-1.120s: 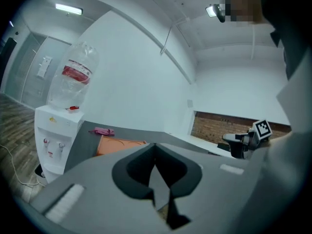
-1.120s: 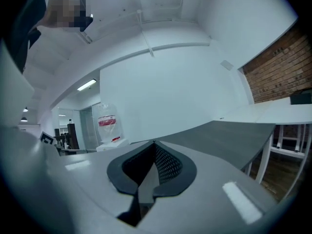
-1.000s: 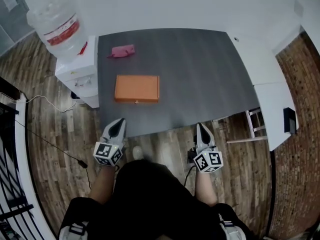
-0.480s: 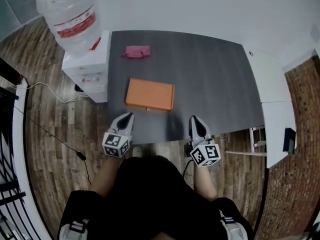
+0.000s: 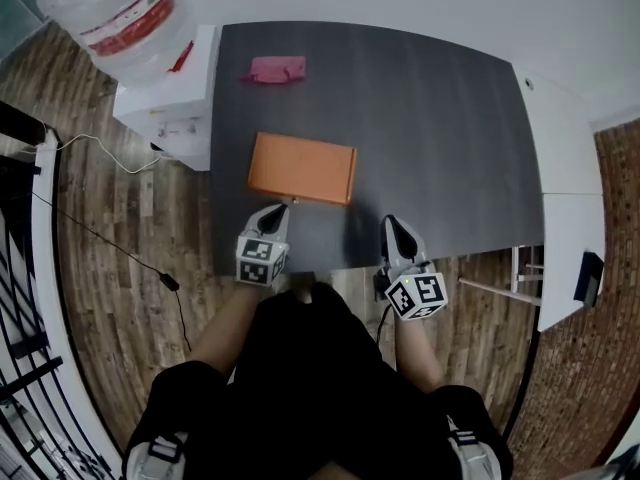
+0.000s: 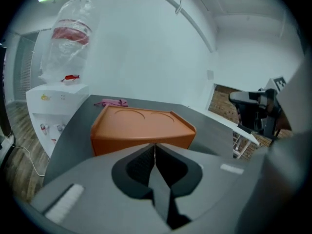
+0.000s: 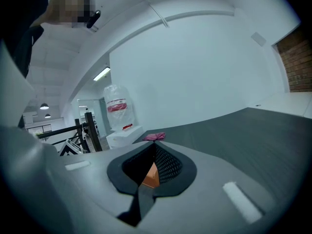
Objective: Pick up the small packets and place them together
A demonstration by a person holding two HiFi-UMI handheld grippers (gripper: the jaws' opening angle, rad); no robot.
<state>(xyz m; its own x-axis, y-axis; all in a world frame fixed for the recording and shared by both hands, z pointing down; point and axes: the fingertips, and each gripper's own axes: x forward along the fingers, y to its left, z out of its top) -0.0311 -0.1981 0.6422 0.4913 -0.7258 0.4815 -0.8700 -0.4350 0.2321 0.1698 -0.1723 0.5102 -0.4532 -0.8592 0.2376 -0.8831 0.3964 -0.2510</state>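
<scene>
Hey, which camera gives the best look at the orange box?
Left gripper view: the orange box sits close and large, lid and front wall plain. Head view shows only its top from above; right gripper view, just a small sliver low in frame.

Matt orange plastic box [image 5: 302, 168], smooth grey table [image 5: 450, 148] (wood-plank floor [image 5: 105, 238])

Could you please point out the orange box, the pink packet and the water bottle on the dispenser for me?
orange box [image 5: 302, 168]: head view, middle of its top face.
pink packet [image 5: 277, 69]: head view, its centre.
water bottle [image 5: 122, 28]: head view, on its red label.
</scene>
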